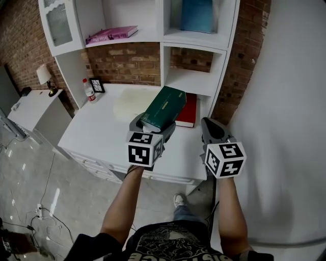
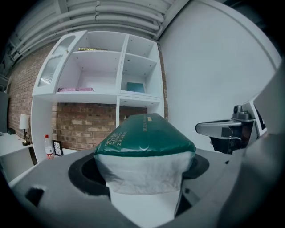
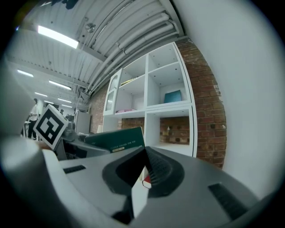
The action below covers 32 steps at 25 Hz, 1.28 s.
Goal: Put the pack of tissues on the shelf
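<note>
The pack of tissues (image 1: 164, 106) is dark green on top with white sides. My left gripper (image 1: 154, 125) is shut on its near end and holds it tilted above the white desk (image 1: 102, 127). In the left gripper view the pack (image 2: 144, 142) fills the space between the jaws and points toward the white shelf unit (image 2: 116, 71). My right gripper (image 1: 212, 128) hovers to the right of the pack, beside the desk's right edge, jaws shut with nothing in them. From the right gripper view (image 3: 143, 153) the pack (image 3: 116, 139) shows to the left.
A red book (image 1: 187, 110) lies on the desk under the lower right cubby (image 1: 191, 76). A pink book (image 1: 112, 34) and a blue box (image 1: 197, 15) occupy upper shelves. A bottle (image 1: 89, 90) and a small frame (image 1: 97, 84) stand at the desk's back left. A white wall (image 1: 285, 102) lies right.
</note>
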### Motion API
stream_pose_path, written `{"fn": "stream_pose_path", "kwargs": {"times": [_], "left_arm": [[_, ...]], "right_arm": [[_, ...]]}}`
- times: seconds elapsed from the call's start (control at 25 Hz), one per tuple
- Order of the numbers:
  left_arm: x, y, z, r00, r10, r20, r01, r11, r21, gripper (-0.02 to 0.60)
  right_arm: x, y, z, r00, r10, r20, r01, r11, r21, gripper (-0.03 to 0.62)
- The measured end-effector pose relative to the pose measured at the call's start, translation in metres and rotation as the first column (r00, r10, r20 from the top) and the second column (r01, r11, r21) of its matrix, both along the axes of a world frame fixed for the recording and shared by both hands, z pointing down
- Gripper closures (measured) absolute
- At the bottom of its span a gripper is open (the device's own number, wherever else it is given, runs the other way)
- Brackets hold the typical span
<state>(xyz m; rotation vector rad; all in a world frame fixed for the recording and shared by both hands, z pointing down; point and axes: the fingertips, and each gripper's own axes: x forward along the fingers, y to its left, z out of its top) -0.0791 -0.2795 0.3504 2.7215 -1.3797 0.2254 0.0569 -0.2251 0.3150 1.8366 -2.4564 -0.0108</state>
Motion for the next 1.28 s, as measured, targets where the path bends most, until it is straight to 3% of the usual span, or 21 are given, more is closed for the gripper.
{"fn": "stream_pose_path", "kwargs": {"times": [0.72,1.28], "left_arm": [[0.073,-0.152,-0.008,0.997,-0.067,0.039,0.067,0.998,0.003,0.126],[0.113,-0.239,-0.001,0.993,-0.073,0.092,0.075,0.997,-0.020,0.126]], "right_arm": [[0.067,-0.149,-0.004,0.995,-0.095,-0.018,0.095,0.996,-0.003,0.591],[0.087,-0.211,-0.004,0.987,-0.160,-0.019,0.160,0.987,0.000,0.591]]}}
